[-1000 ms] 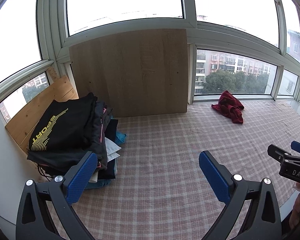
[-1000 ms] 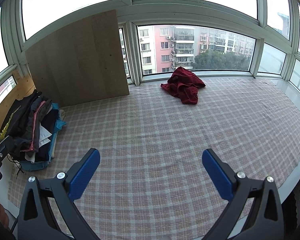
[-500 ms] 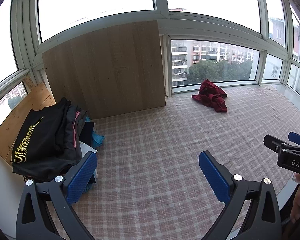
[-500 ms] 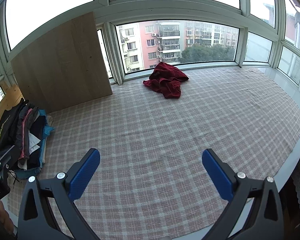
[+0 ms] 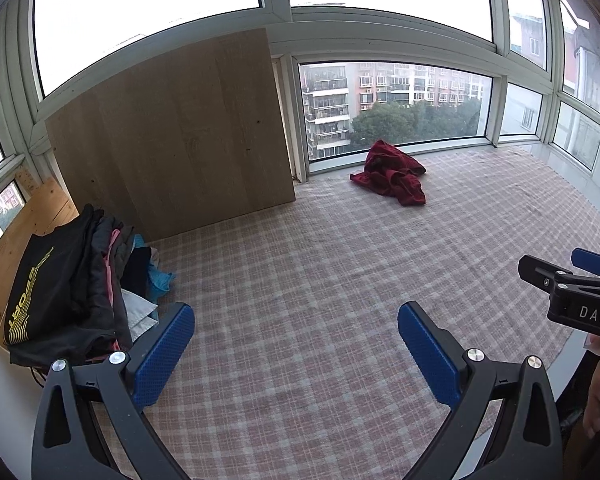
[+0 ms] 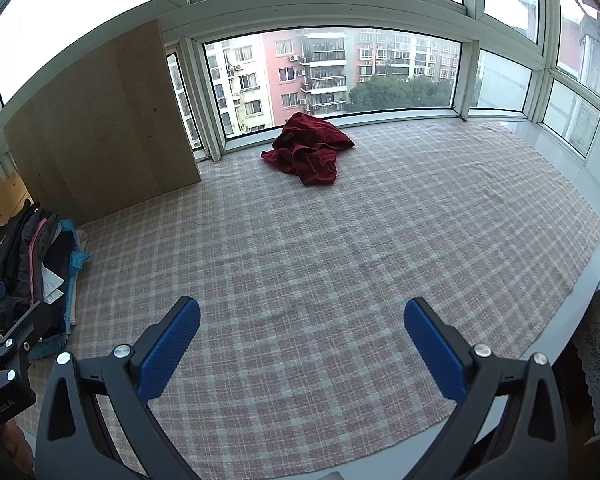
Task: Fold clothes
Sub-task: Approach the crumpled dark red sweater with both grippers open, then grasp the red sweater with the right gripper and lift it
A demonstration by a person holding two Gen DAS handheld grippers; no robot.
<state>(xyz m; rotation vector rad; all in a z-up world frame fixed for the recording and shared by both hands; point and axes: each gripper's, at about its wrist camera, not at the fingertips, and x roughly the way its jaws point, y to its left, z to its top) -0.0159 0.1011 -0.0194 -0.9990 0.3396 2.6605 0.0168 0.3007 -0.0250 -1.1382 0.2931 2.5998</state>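
Observation:
A crumpled dark red garment [image 5: 392, 176] [image 6: 306, 152] lies at the far side of the checked cloth surface [image 5: 320, 280] [image 6: 340, 240], close to the window. A pile of folded clothes [image 5: 68, 284] [image 6: 36, 256], topped by a black shirt with yellow print, sits at the left edge. My left gripper [image 5: 296, 352] is open and empty, near the front of the surface, far from the red garment. Open and empty too, my right gripper [image 6: 300, 344] points toward the garment from a distance. Each gripper shows at the edge of the other's view.
A wooden board [image 5: 172, 140] [image 6: 100, 128] leans against the window at the back left, with a second plank [image 5: 16, 240] behind the pile. Window frames [image 6: 340, 8] ring the surface. A hand [image 5: 598, 396] shows at the right edge.
Both views have swung to the right, so the red garment now sits nearer the centre and the clothes pile has slid toward the left edge. Both grippers stay open.

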